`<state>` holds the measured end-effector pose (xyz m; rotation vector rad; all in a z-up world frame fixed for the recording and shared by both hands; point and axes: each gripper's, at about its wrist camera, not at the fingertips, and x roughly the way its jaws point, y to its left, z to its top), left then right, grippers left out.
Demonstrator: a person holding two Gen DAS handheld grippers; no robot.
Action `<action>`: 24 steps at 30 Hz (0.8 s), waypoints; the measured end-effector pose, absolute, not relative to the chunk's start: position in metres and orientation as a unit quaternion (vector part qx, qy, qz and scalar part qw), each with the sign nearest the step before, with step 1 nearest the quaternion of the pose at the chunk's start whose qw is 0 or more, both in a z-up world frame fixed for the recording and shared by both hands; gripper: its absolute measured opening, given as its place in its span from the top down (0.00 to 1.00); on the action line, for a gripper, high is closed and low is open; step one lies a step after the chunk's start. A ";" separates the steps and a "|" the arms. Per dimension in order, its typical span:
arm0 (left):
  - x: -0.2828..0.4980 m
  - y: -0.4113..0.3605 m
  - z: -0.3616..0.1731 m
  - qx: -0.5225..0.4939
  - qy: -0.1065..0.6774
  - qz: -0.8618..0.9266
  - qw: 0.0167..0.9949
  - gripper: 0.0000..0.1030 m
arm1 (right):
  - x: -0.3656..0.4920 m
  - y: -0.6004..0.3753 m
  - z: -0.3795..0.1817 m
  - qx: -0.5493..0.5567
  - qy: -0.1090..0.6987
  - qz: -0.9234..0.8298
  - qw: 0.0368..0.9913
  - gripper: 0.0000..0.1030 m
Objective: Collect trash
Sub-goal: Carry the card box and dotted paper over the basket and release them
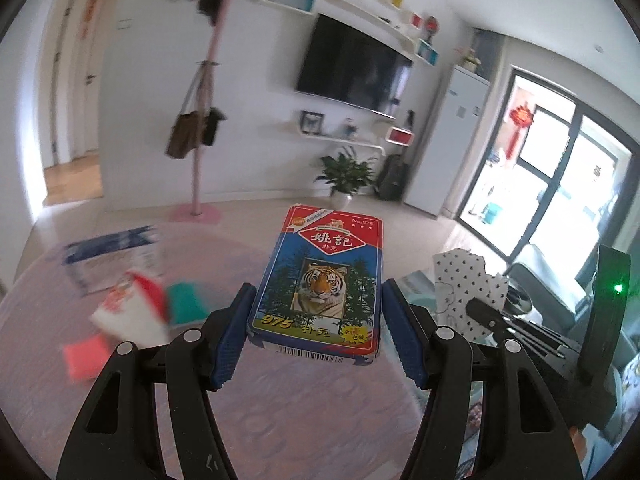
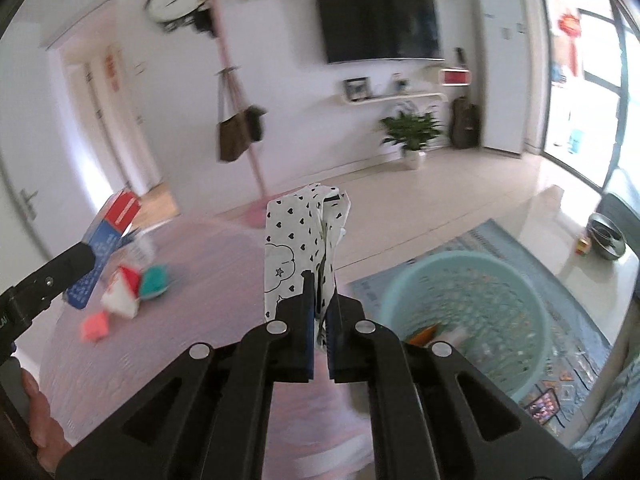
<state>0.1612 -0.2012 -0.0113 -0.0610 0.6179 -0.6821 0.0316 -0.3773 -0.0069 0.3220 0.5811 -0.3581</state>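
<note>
While the left tongs [image 1: 316, 312] clamp the card box [image 1: 320, 280] only at its near end, it could pivot and drop. Likewise, the right tongs [image 2: 320, 320], shut on a thin paper scrap [image 2: 304, 248], could let it slide free. Both items sit above the table [image 2: 200, 260]; the basin [image 2: 460, 312] lies lower right.

Motion blur smeared the small packets [image 1: 132, 312] at nine o'clock on my worktop [image 1: 280, 400]; the basin's [image 2: 460, 320] contents were unreadable, its near rim hidden behind my gripper.
</note>
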 end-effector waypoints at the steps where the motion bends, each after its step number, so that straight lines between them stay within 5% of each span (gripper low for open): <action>1: 0.163 -0.214 -0.012 -0.024 0.299 -0.334 0.893 0.40 | 0.029 -0.388 -0.007 0.161 0.281 -0.186 0.928 0.97; 24: 0.186 -0.391 -0.106 0.055 0.405 -0.417 0.812 0.39 | 0.011 -0.523 -0.107 0.246 0.367 -0.301 0.845 0.97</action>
